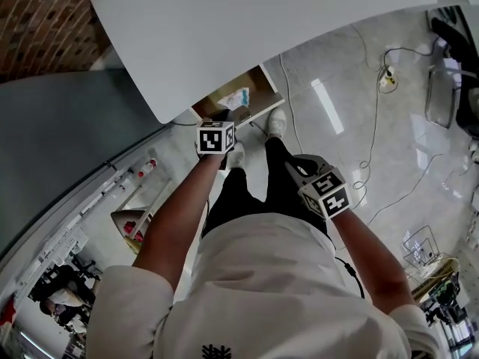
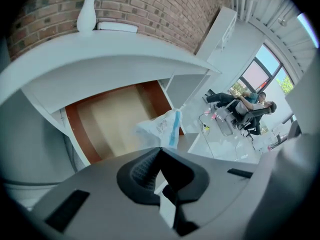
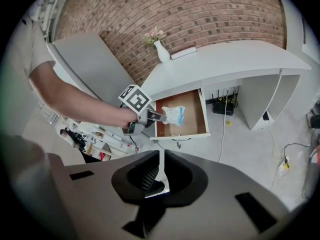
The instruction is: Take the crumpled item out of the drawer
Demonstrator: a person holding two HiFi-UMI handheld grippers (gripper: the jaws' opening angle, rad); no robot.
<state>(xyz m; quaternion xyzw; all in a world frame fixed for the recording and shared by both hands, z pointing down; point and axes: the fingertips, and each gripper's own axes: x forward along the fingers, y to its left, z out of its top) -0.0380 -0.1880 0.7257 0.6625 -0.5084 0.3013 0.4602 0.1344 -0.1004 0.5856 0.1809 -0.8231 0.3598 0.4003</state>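
White-blue crumpled item point(image 2: 161, 126) clamped in left gripper point(image 2: 161, 150) over open wooden drawer point(image 2: 107, 121); right gripper point(image 3: 162, 156) jaws together, empty, held back right.

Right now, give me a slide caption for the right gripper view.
Left tongs grip the crumpled white-and-blue item over the open wooden drawer beneath the white desk.
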